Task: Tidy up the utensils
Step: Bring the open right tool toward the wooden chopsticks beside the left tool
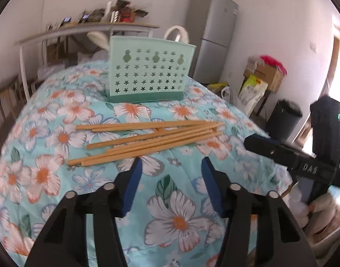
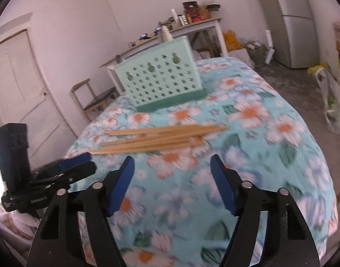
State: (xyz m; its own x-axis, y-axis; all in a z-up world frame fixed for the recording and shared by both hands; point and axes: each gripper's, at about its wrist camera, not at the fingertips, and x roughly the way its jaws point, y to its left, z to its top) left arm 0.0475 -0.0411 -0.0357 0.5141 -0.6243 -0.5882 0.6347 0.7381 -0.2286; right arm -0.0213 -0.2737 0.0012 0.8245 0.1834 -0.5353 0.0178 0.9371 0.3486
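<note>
Several wooden chopsticks [image 1: 145, 139] lie in a loose bundle on the floral tablecloth [image 1: 174, 195], also in the right wrist view [image 2: 156, 138]. Behind them stands a mint-green perforated utensil holder [image 1: 150, 71], also in the right wrist view [image 2: 163, 82], with white utensils sticking out of its top. My left gripper [image 1: 171, 162] is open and empty, just short of the chopsticks. My right gripper [image 2: 173, 161] is open and empty, also just short of them. Each gripper shows in the other's view: the right one [image 1: 259, 143] at the table's right side, the left one [image 2: 81, 162] at its left.
A grey fridge [image 1: 211, 35] stands behind the table at the right. A long desk with clutter [image 1: 92, 27] runs along the back wall. A black bin [image 1: 283, 120], boxes and bags sit on the floor at right. A wooden chair [image 2: 92, 95] and a door [image 2: 21, 84] are left.
</note>
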